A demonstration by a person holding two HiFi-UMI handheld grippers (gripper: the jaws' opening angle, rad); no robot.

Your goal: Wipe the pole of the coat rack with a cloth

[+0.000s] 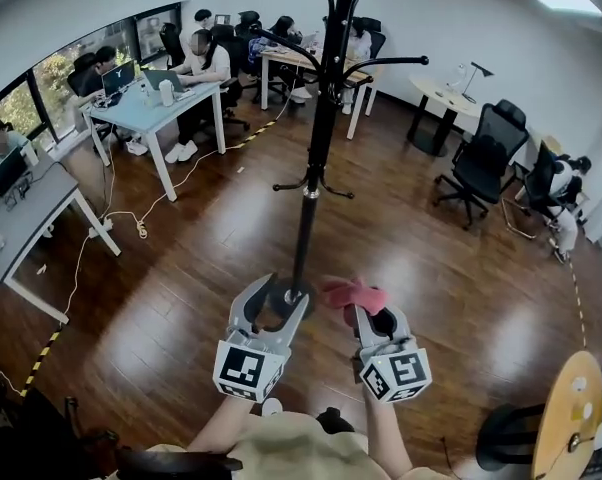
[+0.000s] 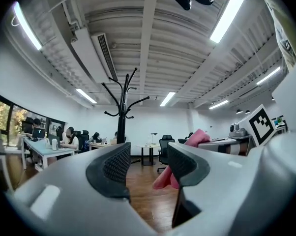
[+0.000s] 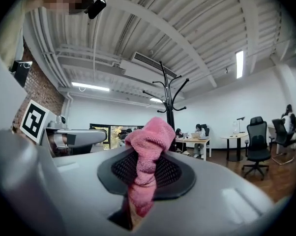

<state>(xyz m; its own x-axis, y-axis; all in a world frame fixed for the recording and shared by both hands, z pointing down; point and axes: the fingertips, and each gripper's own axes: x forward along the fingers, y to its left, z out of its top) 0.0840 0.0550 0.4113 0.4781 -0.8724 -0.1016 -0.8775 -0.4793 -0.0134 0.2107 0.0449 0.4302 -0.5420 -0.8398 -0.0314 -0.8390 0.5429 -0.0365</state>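
A black coat rack with a tall pole (image 1: pixel 315 158) stands on the wooden floor straight ahead; it also shows as the pole (image 2: pixel 121 122) in the left gripper view and the pole (image 3: pixel 169 113) in the right gripper view. My right gripper (image 1: pixel 365 313) is shut on a pink cloth (image 1: pixel 355 293), which bulges out above its jaws as the cloth (image 3: pixel 147 156). It hangs just right of the pole's foot. My left gripper (image 1: pixel 273 298) is open and holds nothing, its jaws on either side of the rack's base (image 1: pixel 281 299) in the head view. The cloth (image 2: pixel 190 154) peeks past its right jaw.
Desks with seated people stand at the back left (image 1: pixel 156 103) and back centre (image 1: pixel 311 63). A round table (image 1: pixel 449 98) and black office chairs (image 1: pixel 486 163) are at the right. A cable (image 1: pixel 111 218) and striped tape (image 1: pixel 41 353) run along the floor.
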